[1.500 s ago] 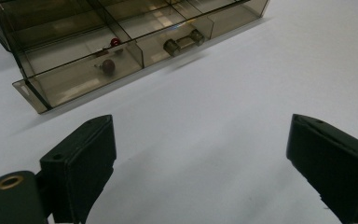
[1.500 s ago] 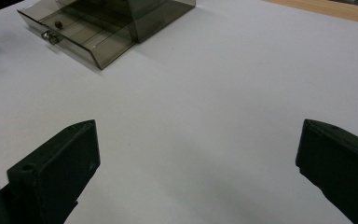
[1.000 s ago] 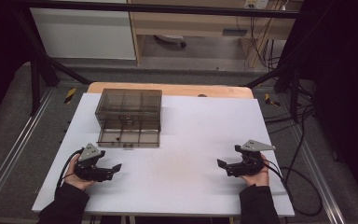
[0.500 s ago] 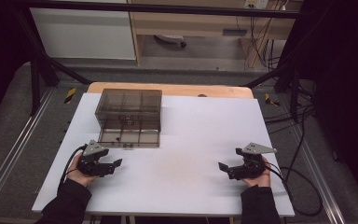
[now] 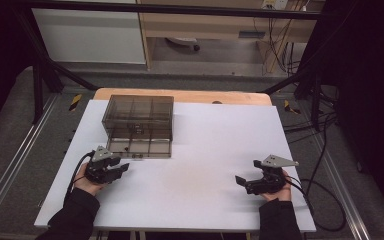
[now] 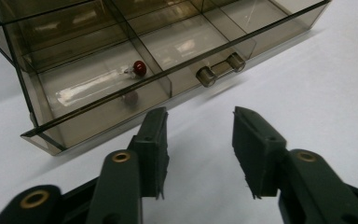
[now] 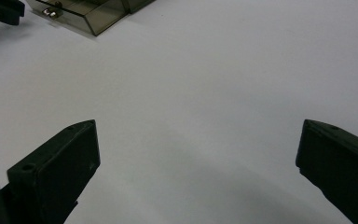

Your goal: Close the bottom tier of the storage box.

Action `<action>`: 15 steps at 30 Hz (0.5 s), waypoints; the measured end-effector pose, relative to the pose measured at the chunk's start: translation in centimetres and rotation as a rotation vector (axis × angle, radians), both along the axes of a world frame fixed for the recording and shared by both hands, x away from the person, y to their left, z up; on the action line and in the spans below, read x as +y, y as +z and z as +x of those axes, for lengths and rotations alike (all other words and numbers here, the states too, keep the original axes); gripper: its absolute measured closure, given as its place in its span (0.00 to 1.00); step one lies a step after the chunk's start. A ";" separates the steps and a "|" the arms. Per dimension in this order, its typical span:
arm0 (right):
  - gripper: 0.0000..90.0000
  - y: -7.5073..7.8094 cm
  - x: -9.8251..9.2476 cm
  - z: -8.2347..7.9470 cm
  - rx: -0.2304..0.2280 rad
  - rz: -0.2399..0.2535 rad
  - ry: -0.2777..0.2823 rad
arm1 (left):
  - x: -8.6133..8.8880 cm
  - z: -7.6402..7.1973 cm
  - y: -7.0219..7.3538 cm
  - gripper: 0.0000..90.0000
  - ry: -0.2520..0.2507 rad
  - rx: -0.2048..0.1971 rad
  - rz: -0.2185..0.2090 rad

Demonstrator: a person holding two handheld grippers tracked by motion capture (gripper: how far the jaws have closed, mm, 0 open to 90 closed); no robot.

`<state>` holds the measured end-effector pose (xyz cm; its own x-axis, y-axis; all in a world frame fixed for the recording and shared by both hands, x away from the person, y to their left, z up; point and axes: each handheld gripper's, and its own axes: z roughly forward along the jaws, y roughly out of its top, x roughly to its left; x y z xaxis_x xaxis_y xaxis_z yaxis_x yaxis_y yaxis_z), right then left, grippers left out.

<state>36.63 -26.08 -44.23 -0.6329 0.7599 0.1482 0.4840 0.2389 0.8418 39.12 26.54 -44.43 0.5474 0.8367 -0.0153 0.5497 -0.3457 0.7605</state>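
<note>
The fingers (image 6: 154,144) of the left gripper (image 5: 111,169) have just been closing and now stand partly apart with nothing between them, aimed at the front of the smoke-tinted clear plastic drawer box (image 5: 139,125). That box sits on the white surface (image 5: 215,150) toward its far left, just beyond the left gripper; its lower drawer (image 6: 121,88) stands a little pulled out.

The right gripper (image 5: 254,183) rests low over the near right of the surface, well apart from the box, its fingers (image 7: 56,163) spread wide and empty.

The box looks stiff, light and slick, so it would probably slide across the smooth surface if the drawer were tugged hard; its thin walls could crack under a hard pinch. The best hold seems to be the small clear bar handle with metal end caps (image 6: 220,69) at the middle of the drawer front: narrow, rigid, and standing clear of the panel. A small red round-headed piece (image 6: 139,68) lies loose in one compartment and would likely roll if jolted.
</note>
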 end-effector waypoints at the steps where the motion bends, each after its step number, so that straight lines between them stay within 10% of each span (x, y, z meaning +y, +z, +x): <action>1: 0.00 0.0 0.0 0.0 0.000 0.000 0.000 | 0.0 0.1 0.0 0.64 0.004 -0.002 0.006; 15: 0.00 -0.2 -0.2 -0.1 0.005 0.007 -0.006 | -1.0 1.3 0.1 0.91 0.032 -0.011 0.026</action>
